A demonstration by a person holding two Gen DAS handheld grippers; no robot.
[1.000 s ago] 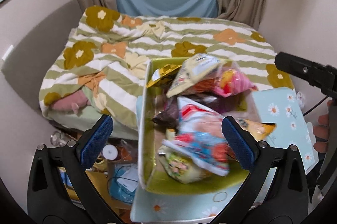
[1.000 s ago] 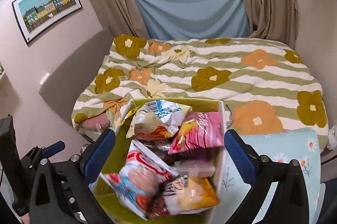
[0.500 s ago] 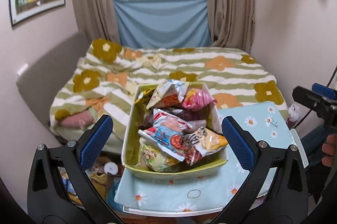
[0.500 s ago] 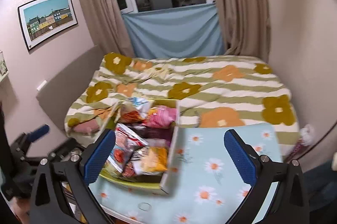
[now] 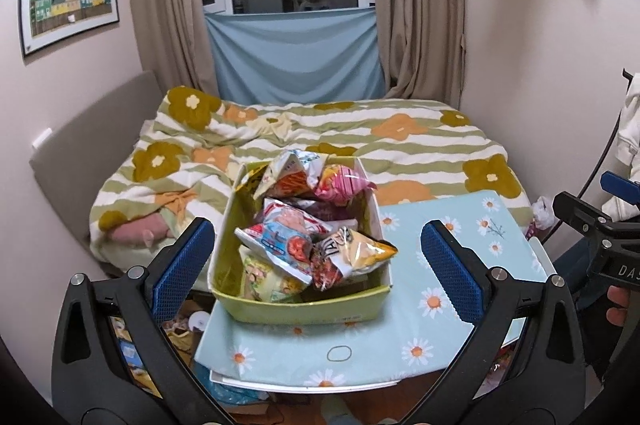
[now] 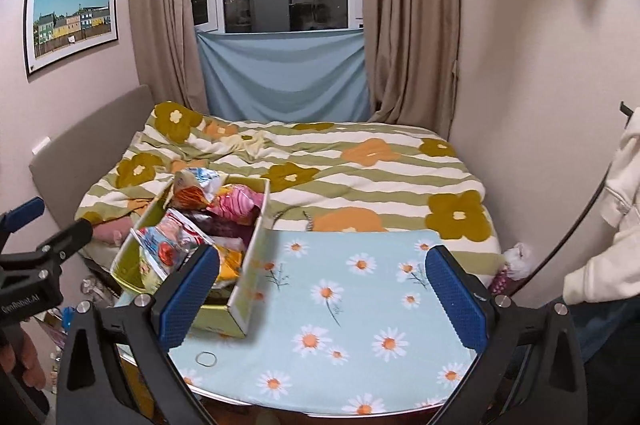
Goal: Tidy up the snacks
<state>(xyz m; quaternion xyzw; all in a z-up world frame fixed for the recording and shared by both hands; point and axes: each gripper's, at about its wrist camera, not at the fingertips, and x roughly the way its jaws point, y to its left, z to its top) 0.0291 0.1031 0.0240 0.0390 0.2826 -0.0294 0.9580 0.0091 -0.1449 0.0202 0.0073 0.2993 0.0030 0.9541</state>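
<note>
A yellow-green box (image 5: 304, 307) full of several snack bags (image 5: 292, 241) sits on the left part of a small table with a light-blue daisy cloth (image 5: 440, 305). The box also shows in the right wrist view (image 6: 224, 313), at the cloth's (image 6: 360, 305) left side. My left gripper (image 5: 316, 277) is open and empty, held back from the box, which shows between its blue pads (image 5: 180, 273). My right gripper (image 6: 324, 297) is open and empty above the cloth, to the right of the box.
A bed with a green-striped flower quilt (image 5: 320, 137) lies directly behind the table. Walls stand close on the right (image 6: 540, 85). Clutter (image 5: 192, 325) lies on the floor left of the table. A small ring (image 6: 206, 358) lies on the cloth near its front edge.
Both grippers have pulled back and up from the box, so the box looks smaller and the whole table shows. Both stay open and empty.
</note>
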